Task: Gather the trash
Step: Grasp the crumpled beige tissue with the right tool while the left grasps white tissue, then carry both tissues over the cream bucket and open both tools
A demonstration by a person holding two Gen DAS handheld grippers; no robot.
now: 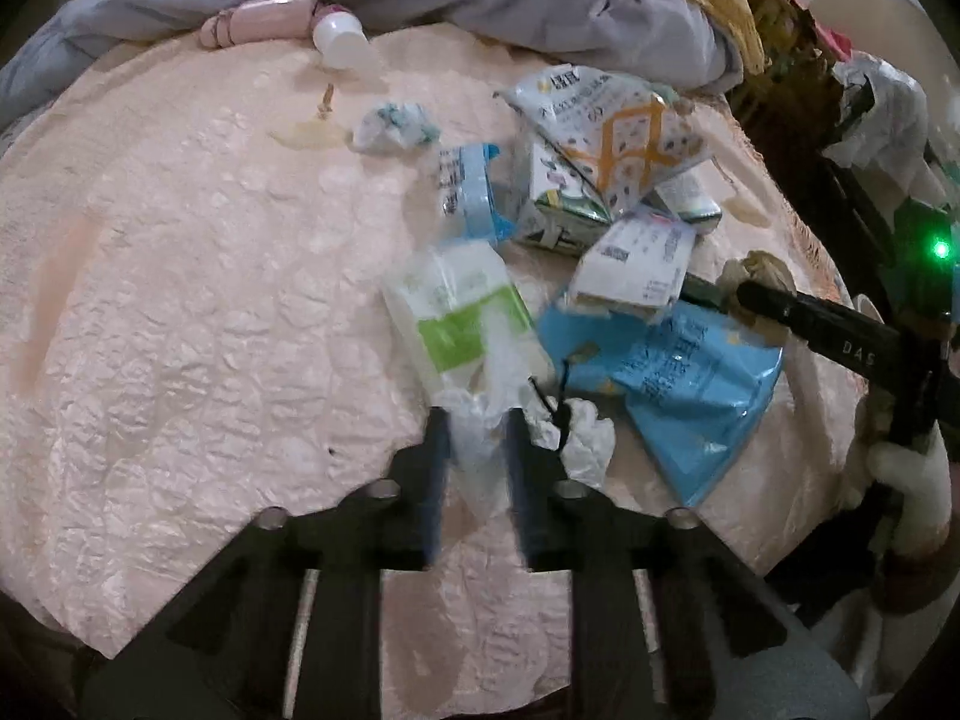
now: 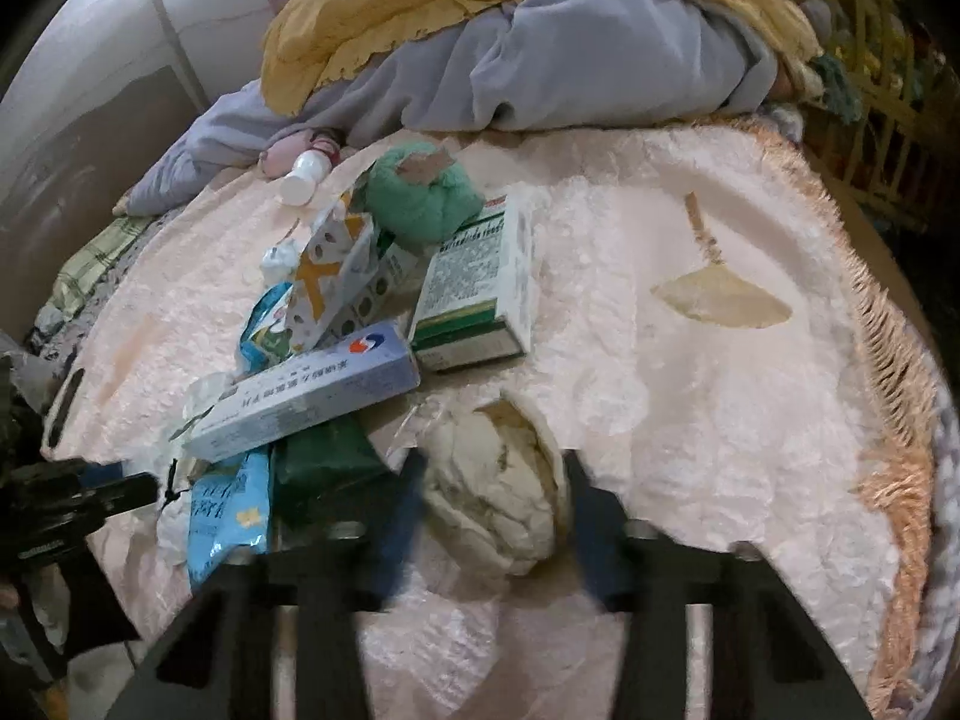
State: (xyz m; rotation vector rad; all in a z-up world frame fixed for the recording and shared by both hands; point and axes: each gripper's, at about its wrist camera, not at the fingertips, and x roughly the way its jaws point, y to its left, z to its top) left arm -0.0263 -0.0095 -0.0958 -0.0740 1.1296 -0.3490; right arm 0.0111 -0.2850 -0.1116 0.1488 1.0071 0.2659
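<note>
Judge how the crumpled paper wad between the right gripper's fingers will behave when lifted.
The crumpled paper wad is probably light and squashy: its creased folds should give under the right gripper. Its rounded shape might roll if released.

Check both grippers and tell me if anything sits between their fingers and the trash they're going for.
Nothing visible blocks either. The left gripper already has the clear plastic wrapper between its fingers; the right gripper straddles the crumpled paper wad.

Glossy plastic wrappers (image 1: pixel 672 396) on a rough plush blanket (image 1: pixel 210 300).
</note>
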